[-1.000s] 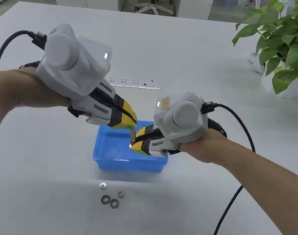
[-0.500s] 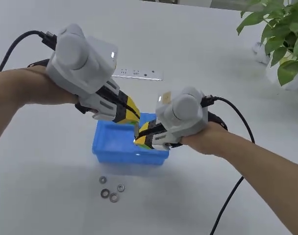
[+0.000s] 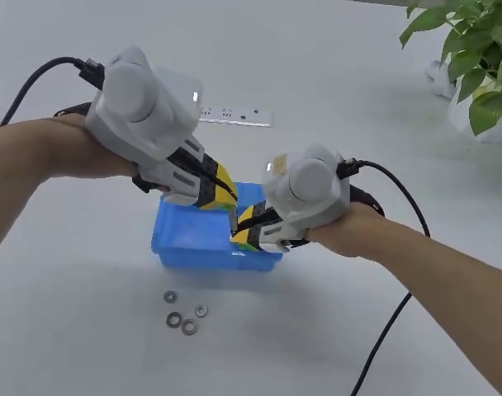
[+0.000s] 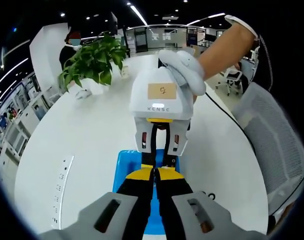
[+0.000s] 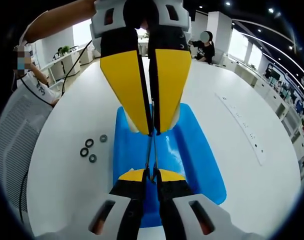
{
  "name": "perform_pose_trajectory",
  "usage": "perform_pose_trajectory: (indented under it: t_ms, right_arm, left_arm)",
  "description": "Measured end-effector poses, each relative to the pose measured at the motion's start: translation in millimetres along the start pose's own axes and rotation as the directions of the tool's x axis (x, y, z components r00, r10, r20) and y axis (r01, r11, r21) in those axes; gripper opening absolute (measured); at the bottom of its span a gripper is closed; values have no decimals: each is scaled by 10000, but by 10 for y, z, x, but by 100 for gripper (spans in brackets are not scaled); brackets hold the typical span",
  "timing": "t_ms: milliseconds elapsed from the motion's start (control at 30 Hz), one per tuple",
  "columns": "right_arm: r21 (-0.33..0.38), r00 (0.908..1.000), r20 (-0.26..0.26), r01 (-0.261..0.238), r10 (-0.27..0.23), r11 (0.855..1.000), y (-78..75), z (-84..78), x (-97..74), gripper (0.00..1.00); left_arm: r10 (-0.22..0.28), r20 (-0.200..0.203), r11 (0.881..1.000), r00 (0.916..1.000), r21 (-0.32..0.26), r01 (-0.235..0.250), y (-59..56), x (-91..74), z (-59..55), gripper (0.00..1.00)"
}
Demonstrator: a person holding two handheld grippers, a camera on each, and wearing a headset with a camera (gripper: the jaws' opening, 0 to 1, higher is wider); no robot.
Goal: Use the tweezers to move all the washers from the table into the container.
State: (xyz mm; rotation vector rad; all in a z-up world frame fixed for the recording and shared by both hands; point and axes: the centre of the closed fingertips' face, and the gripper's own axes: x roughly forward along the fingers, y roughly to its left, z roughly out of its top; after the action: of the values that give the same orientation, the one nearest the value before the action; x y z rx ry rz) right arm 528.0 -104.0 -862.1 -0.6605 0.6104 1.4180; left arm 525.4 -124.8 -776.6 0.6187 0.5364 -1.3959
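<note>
A thin pair of metal tweezers runs between my two grippers above the blue container. My left gripper has its yellow jaws shut on the far end of the tweezers. My right gripper is shut on the near end. In the right gripper view its own jaws close on the tweezers, and the left gripper comes down from the top. In the left gripper view my left gripper faces the right gripper over the container. Several washers lie on the table in front of the container, also the washers.
A white power strip lies on the table behind the container. A potted plant stands at the back right. Black cables trail from both grippers. White tabletop extends around the washers.
The head camera has shifted a little, so the whole scene sits slightly differently. Both grippers stay joined on the tweezers over the container; the washers have not moved.
</note>
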Motion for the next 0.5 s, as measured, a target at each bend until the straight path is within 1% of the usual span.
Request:
perform_pose_trajectory:
  t_ms: [300,500]
  right_arm:
    - [-31,9999,-98,-27,27,10000,9,-21,19,10]
    - [-46,9999,-128,-37,36,10000,13,-26,24,10]
  left_arm:
    - [-26,-86,10000,10000,49,27,-12,16,-21,6]
    - [-29,-73,10000,10000,17,29,-17,21,-25,6]
